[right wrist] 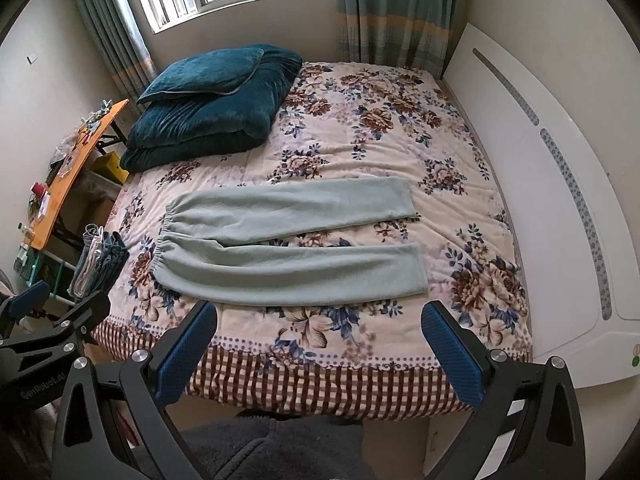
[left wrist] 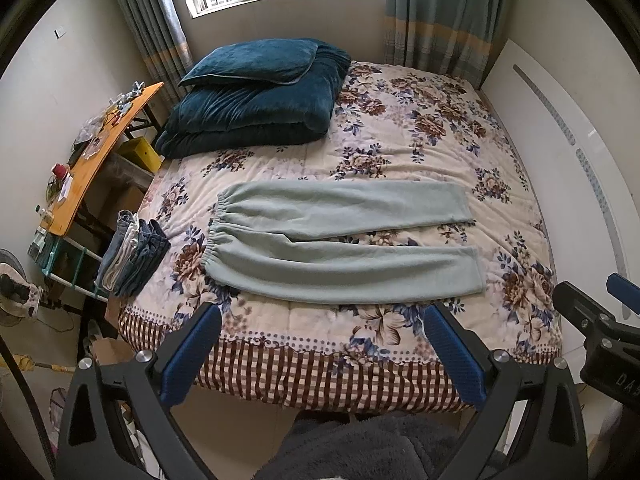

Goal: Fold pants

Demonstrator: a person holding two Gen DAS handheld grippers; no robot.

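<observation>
Floral quilting covers the bed [left wrist: 400, 140], whose far corner lies hidden under a folded teal duvet [left wrist: 256, 96]. Pale green pants [left wrist: 340, 240] lie flat across its near half, waistband left, legs spread apart to the right. A stack of folded clothes [left wrist: 134, 256] sits at the left edge, its layers hard to separate. Left gripper [left wrist: 322, 354] and right gripper [right wrist: 320, 354] hover wide open, holding nothing.

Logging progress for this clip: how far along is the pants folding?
Done: the pale green fleece pants lie spread flat on the floral bedspread, legs apart. In hand: nothing; the left gripper and right gripper are open, short of the bed. Left: every fold.
</observation>
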